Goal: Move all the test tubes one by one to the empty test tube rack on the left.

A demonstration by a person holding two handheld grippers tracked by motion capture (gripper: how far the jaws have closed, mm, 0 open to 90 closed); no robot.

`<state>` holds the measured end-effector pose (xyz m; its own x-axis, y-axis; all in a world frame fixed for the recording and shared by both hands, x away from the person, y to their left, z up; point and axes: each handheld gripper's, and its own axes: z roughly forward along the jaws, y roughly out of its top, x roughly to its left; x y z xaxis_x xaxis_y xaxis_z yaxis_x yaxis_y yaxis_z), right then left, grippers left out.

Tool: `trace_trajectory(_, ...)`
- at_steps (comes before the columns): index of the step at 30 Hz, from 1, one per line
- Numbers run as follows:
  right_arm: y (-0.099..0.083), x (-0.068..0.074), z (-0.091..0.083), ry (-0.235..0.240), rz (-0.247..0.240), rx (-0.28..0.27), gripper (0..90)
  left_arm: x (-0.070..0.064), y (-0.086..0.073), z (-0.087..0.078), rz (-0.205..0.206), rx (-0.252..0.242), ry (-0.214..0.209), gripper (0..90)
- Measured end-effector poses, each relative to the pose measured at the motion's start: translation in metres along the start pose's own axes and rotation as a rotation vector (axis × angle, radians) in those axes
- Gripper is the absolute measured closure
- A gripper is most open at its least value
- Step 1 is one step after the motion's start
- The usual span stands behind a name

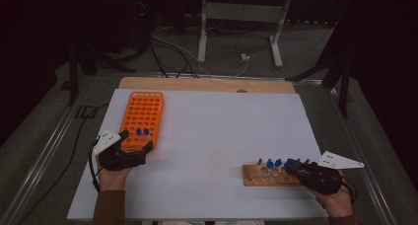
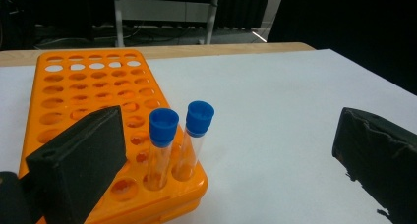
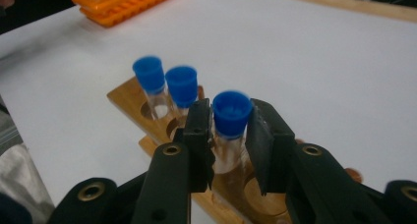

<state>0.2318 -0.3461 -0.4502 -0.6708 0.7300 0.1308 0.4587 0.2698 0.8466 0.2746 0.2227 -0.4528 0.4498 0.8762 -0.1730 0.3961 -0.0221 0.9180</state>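
The right gripper (image 3: 229, 135) has its fingers closed on a blue-capped tube (image 3: 230, 117) standing in the wooden rack (image 1: 271, 176) at five o'clock on the tabletop (image 1: 212, 131). The left gripper (image 1: 137, 142) fingers gape wide around the orange rack's (image 2: 93, 96) near end, at nine o'clock.

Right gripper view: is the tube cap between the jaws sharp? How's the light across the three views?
Right gripper view: the cap of the tube between the jaws is softly blurred, the two capped tubes behind it crisper. High view: dim, the room beyond the table almost black. Left gripper view: the orange rack and its two tubes evenly lit and sharp.
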Motion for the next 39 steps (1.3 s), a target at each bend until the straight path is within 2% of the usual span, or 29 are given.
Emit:
trace_trajectory(3, -0.002, 0.001, 0.005, 0.006, -0.002, 0.009, 75.0, 0.000, 0.000, -0.001, 0.000, -0.007, 0.003, 0.8)
trace_trajectory(7, -0.002, 0.005, 0.008, -0.009, -0.032, 0.022, 75.6, 0.001, 0.000, -0.002, -0.002, -0.008, 0.004, 0.8)
trace_trajectory(16, -0.001, 0.006, 0.008, -0.017, -0.038, 0.023, 76.9, 0.000, 0.001, -0.002, -0.003, -0.011, 0.001, 0.8)
trace_trajectory(27, 0.013, 0.007, -0.007, -0.024, -0.036, -0.026, 77.1, -0.001, 0.001, -0.001, 0.007, -0.009, -0.001, 0.9)
trace_trajectory(39, 0.034, 0.010, -0.021, -0.023, -0.076, -0.046, 77.1, -0.003, 0.001, 0.001, 0.020, 0.000, -0.013, 0.8)
